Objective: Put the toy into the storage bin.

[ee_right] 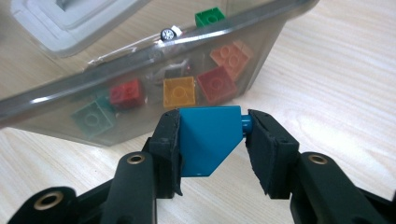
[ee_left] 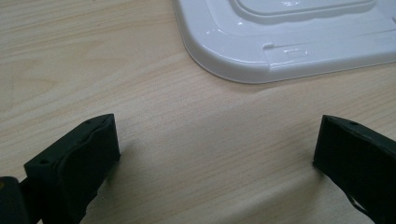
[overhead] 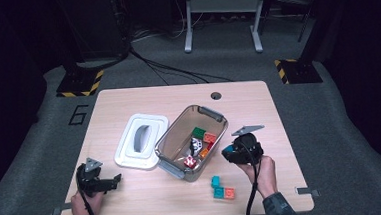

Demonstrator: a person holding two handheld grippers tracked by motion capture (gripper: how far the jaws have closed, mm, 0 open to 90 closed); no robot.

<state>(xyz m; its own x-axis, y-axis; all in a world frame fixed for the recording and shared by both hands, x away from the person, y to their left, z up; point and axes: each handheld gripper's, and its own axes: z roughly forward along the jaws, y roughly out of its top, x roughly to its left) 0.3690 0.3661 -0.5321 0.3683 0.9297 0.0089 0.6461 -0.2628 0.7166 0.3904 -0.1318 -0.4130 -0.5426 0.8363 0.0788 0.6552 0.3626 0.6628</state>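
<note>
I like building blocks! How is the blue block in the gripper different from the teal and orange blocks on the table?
The blue block is one sloped piece, held up between the right gripper pads beside the bin. The teal and orange blocks are several pieces clustered together, lying loose on the table nearer the person. All are studded toy bricks, still outside the bin.
</note>
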